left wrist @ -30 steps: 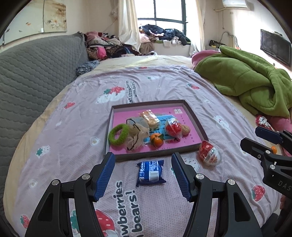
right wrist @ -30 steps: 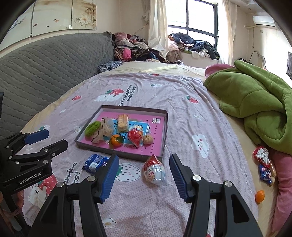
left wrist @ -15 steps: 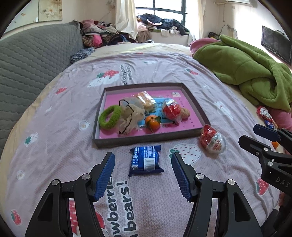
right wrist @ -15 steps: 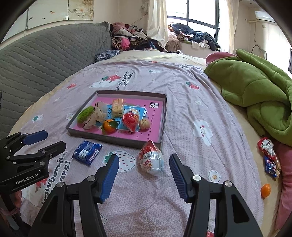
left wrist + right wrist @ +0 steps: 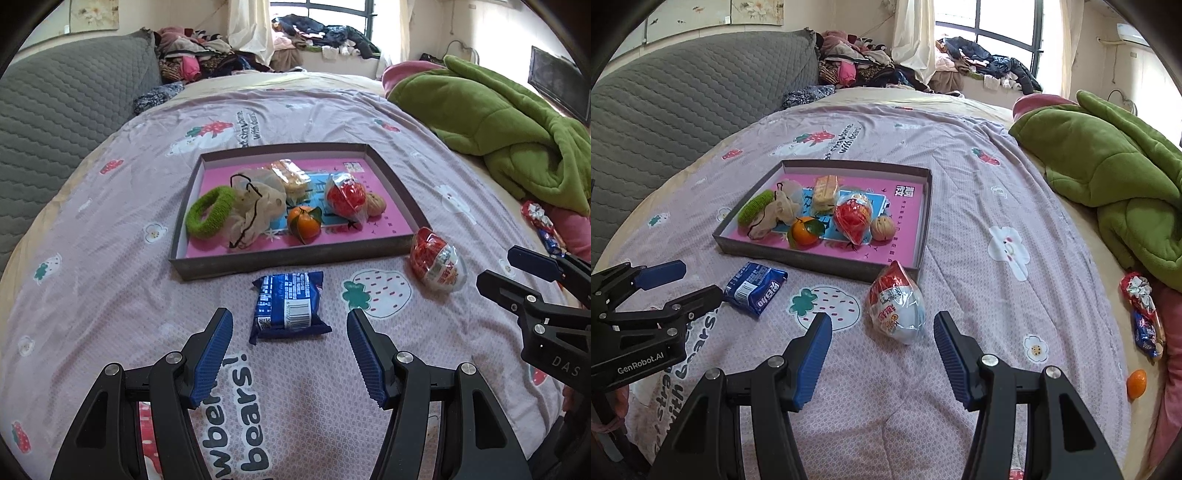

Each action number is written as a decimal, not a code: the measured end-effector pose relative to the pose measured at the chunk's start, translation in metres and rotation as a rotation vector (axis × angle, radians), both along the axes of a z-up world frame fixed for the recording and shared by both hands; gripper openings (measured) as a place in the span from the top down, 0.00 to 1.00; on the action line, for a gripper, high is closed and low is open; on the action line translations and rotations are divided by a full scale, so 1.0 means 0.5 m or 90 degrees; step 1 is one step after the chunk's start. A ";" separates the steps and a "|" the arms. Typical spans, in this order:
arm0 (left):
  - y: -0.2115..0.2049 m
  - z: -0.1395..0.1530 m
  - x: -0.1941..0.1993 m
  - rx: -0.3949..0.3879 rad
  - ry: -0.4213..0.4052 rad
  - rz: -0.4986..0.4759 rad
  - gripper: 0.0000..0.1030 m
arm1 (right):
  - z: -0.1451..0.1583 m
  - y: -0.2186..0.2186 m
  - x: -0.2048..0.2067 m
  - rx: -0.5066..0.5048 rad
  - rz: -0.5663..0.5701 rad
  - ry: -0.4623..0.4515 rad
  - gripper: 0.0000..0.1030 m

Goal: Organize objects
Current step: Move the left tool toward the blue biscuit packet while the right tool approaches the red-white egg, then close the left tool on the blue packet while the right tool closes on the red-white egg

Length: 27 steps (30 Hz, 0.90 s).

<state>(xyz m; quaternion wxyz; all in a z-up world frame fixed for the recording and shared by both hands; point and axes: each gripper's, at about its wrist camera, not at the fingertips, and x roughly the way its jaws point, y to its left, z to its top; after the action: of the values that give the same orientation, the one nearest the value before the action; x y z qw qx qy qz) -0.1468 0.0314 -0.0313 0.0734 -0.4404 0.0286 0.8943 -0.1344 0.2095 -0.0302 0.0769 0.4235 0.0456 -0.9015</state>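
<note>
A grey tray point(image 5: 280, 260) with a pink floor sits on the bedspread; it also shows in the right wrist view point(image 5: 820, 264). It holds a green ring point(image 5: 210, 216), a mesh pouch, a wrapped cake, an orange point(image 5: 304, 223), a red egg toy and a walnut. A blue snack packet point(image 5: 288, 306) lies in front of the tray, just ahead of my open, empty left gripper point(image 5: 290, 354). A red-and-white egg toy point(image 5: 897, 308) lies by the tray's near right corner, just ahead of my open, empty right gripper point(image 5: 882, 352).
A green blanket point(image 5: 1108, 173) is heaped at the right. Wrapped sweets point(image 5: 1141, 314) and a small orange point(image 5: 1137, 384) lie at the bed's right edge. A grey quilted headboard point(image 5: 55, 122) runs along the left. Clothes are piled at the far end by the window.
Both grippers have moved forward and down towards the bedspread. The blue packet and the egg toy now lie closer to the open fingers. Nothing was taken hold of.
</note>
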 end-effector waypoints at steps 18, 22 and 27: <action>0.001 -0.052 -0.039 0.003 -0.036 -0.002 0.36 | -0.052 0.007 -0.041 -0.003 -0.004 -0.031 0.45; 0.005 -0.062 -0.049 0.004 -0.043 -0.006 0.36 | -0.060 0.005 -0.054 0.002 0.000 -0.036 0.45; 0.006 -0.072 -0.062 0.004 -0.050 -0.009 0.36 | -0.070 0.003 -0.069 0.006 0.002 -0.042 0.45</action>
<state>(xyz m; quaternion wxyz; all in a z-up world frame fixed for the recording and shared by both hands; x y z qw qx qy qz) -0.1776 0.0345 -0.0676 0.0821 -0.4747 0.0258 0.8759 -0.1689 0.2112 -0.0650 0.0780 0.4534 0.0477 -0.8866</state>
